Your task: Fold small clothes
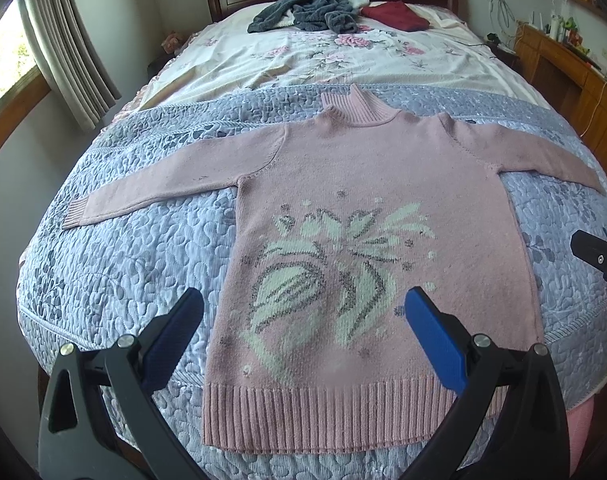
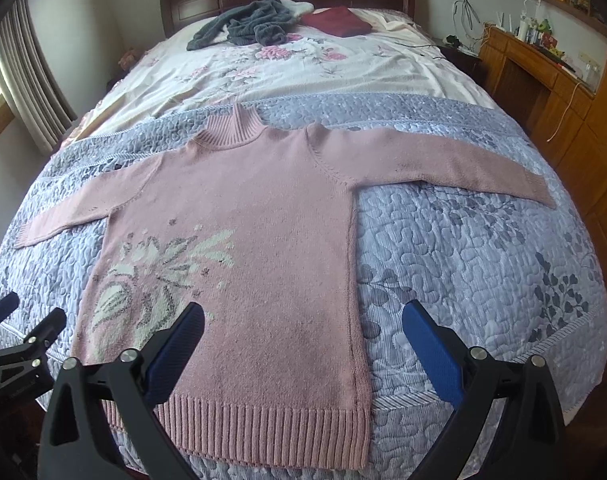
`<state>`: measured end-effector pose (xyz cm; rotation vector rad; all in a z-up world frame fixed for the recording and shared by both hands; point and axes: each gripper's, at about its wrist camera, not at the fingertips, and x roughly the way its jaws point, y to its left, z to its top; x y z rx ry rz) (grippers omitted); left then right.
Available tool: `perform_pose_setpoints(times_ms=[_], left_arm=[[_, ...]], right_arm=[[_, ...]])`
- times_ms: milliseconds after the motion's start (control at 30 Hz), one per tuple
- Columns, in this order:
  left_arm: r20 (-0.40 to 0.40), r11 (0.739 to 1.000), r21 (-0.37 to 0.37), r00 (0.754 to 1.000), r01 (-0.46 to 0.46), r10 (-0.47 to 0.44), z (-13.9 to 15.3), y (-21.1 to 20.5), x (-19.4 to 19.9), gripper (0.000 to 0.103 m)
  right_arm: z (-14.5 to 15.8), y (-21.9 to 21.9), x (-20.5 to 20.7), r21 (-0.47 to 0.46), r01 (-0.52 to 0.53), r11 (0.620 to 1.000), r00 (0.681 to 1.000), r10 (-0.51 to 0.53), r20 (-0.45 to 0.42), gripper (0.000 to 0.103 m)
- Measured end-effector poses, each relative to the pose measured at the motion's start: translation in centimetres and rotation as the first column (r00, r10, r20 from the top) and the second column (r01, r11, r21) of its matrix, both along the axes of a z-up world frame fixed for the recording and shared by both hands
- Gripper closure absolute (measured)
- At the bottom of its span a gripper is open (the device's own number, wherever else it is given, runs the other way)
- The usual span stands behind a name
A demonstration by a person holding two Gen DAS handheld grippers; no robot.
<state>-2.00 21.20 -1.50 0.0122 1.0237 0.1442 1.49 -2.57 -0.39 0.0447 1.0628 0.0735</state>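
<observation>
A pink knitted sweater with a pale flower pattern lies flat and face up on the blue-grey quilt, both sleeves spread out, ribbed hem toward me. My left gripper hovers open above the hem's left half, nothing between its blue pads. My right gripper hangs open over the sweater's lower right edge, also empty. The right gripper peeks in at the edge of the left wrist view, and the left gripper shows at the left of the right wrist view.
The quilt covers the bed's near half; a floral sheet lies beyond. A dark grey garment heap and a folded maroon piece sit near the headboard. A wooden cabinet stands right, curtains left.
</observation>
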Motion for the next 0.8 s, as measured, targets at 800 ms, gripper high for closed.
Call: perform_pose_setpoints(times_ms=[800], left_arm=[[-0.014,0.993,-0.113,1.0,0.026,-0.028,-4.8,-15.4,24.8,0.003]], right_arm=[[-12.9,-44.8,22.7,0.119,0.562,0.819,0.808,-0.512,-0.291,0.01]])
